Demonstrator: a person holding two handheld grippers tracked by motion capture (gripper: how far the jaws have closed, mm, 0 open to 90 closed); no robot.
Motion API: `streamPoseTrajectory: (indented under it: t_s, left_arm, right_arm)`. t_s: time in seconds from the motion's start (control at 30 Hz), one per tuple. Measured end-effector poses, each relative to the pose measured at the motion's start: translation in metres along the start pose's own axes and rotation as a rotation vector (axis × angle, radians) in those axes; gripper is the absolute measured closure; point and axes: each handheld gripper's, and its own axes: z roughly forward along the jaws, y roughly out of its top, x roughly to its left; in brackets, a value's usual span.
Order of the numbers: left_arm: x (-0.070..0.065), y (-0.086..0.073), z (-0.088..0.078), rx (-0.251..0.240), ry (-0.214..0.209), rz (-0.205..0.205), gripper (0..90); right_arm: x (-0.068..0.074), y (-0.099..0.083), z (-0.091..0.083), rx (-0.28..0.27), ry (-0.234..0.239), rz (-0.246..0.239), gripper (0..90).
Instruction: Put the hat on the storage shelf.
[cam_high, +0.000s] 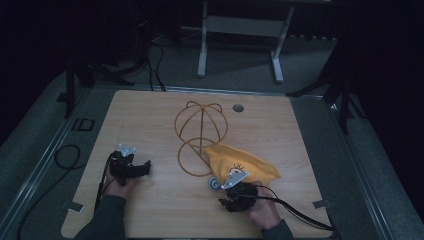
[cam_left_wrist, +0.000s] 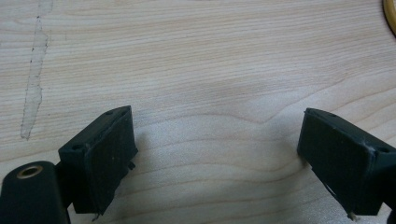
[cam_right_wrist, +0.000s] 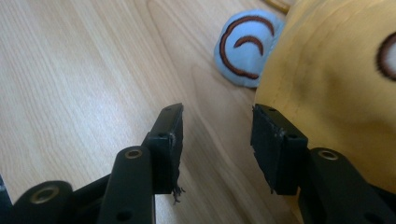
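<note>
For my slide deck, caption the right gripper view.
Open right gripper beside a yellow cap on the wooden table.

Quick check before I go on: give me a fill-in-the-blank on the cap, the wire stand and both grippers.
1. The cap is ____ in colour.
2. The wire stand lies to the cap's ____ in the high view.
3. The right gripper has its jaws ____, beside the cap.
4. Between the left gripper jaws shows bare ____.

Missing words: yellow; left; open; table

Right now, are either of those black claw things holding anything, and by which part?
Nothing is held. The left gripper is open over bare table; the right gripper is open beside the yellow cap, not clamping it.
</note>
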Motion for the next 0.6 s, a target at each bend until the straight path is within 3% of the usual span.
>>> streamPoseTrajectory:
  t_s: [0.2, 0.3, 0.33, 0.37, 0.4, 0.6]
  left_arm:
    - [0.000, 0.000, 0.000, 0.000, 0.000, 0.000, 11.5]
    - [0.000, 0.000, 0.000, 0.000, -0.001, 0.000, 11.5]
    - [0.000, 0.000, 0.000, 0.000, -0.001, 0.000, 11.4]
    - [0.000, 0.000, 0.000, 0.000, -0.001, 0.000, 11.5]
    - [0.000, 0.000, 0.000, 0.000, 0.000, 0.001, 11.5]
    - [0.000, 0.000, 0.000, 0.000, 0.000, 0.001, 11.4]
  right_arm:
    - [0.003, 0.004, -0.002, 0.006, -0.030, -0.018, 55.7]
    - [0.002, 0.004, -0.004, 0.016, -0.032, -0.037, 69.4]
    - [0.002, 0.004, -0.004, 0.016, -0.032, -0.037, 69.4]
    - [0.001, 0.005, -0.001, 0.030, -0.038, -0.048, 83.0]
    - [0.000, 0.005, 0.000, 0.040, -0.041, -0.051, 87.1]
    - [-0.007, 0.004, 0.006, 0.104, -0.073, -0.059, 90.0]
